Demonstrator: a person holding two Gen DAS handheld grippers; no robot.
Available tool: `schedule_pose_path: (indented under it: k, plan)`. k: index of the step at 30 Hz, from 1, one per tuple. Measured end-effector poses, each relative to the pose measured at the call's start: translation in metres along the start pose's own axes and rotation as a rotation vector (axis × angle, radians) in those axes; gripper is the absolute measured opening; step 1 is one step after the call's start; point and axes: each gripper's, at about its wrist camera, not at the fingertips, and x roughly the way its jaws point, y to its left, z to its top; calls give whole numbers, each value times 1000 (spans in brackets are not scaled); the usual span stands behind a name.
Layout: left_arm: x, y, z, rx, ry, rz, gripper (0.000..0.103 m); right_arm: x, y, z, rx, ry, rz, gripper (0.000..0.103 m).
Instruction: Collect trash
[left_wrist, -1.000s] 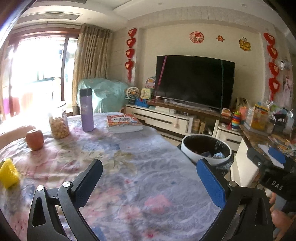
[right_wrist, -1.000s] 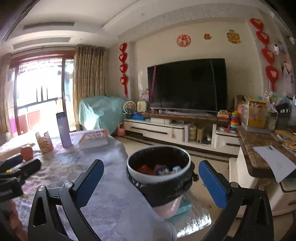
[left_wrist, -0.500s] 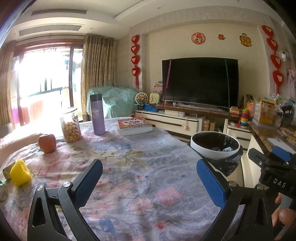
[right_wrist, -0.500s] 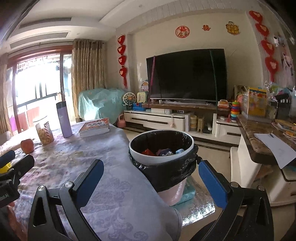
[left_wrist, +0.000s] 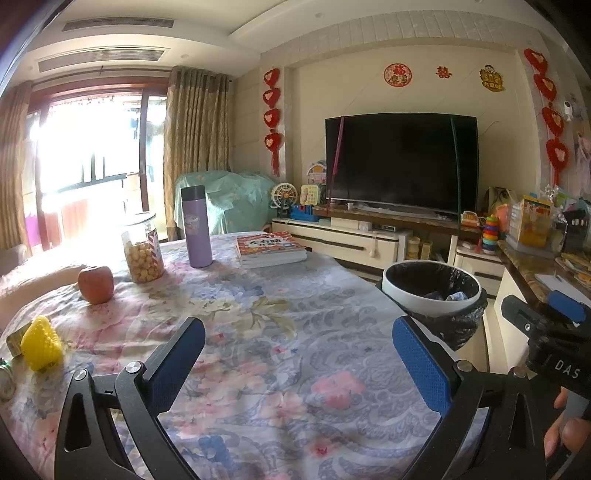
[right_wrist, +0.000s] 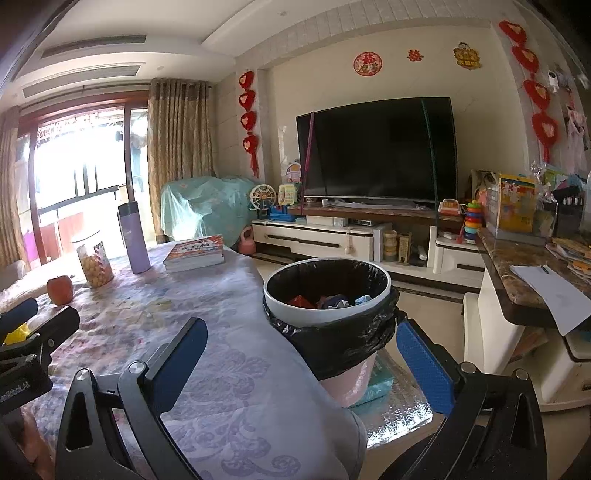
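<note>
Grippers: left gripper (left_wrist: 299, 363) and right gripper (right_wrist: 301, 363) spread wide, holding nothing, above floral table (left_wrist: 280, 332).
Bin: lined trash bin (right_wrist: 327, 314) beside table's edge, wrappers inside, handy for drops.

Cut off at the left wrist view's left edge: a round metallic thing (left_wrist: 5, 380) beside the yellow object (left_wrist: 40, 343), kind not readable. Half hidden behind that yellow object: a greenish packet (left_wrist: 15, 339), print too small to read. Hidden behind the left gripper's (right_wrist: 22, 332) fingers in the right wrist view: most of the same yellow object (right_wrist: 16, 337). Screened by the bin's (left_wrist: 430, 295) near rim: most of its contents, only crumpled scraps (right_wrist: 332, 301) showing. Hidden behind the surface (right_wrist: 229, 369) edge: the bin's lower left side.
</note>
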Motion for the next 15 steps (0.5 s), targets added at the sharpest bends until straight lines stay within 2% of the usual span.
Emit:
schedule_pose_path:
  k: [15]
  plan:
    - [-1, 0, -2, -2, 3, -4, 102, -5, 1, 2, 2, -16, 14, 103]
